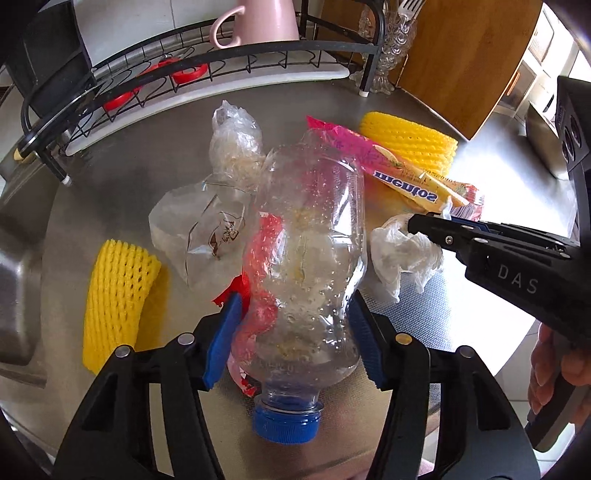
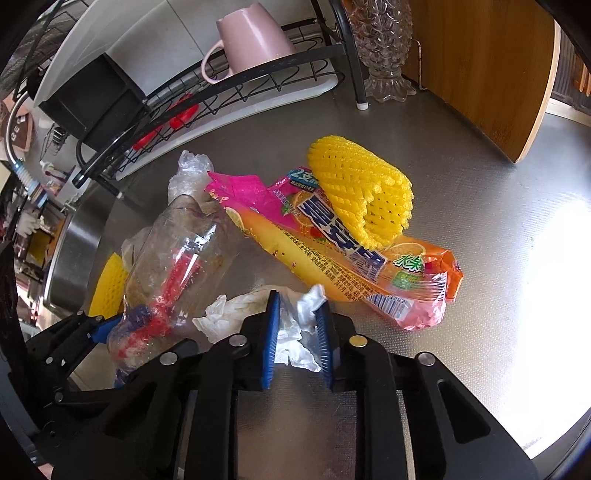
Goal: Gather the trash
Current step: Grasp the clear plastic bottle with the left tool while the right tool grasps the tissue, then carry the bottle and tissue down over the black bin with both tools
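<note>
A crushed clear plastic bottle (image 1: 310, 240) with a blue cap (image 1: 286, 421) lies on the steel counter, cap toward me. My left gripper (image 1: 295, 332) has its blue pads against the bottle's lower sides, with a red foam net (image 1: 262, 258) caught at the left pad. In the right wrist view the bottle (image 2: 173, 266) and the left gripper (image 2: 107, 325) are at the left. My right gripper (image 2: 297, 332) is shut on a crumpled white tissue (image 2: 236, 314). From the left wrist view, the right gripper (image 1: 417, 225) bites the tissue (image 1: 399, 251).
A Mentos wrapper (image 2: 332, 254), yellow foam nets (image 2: 362, 192) (image 1: 114, 295) and clear plastic bags (image 1: 199, 229) lie around. Behind stand a dish rack (image 1: 221, 62) with a pink mug (image 1: 258, 22), a glass vase (image 1: 391, 48) and a wooden board (image 1: 461, 62). The sink (image 1: 14, 277) is at the left.
</note>
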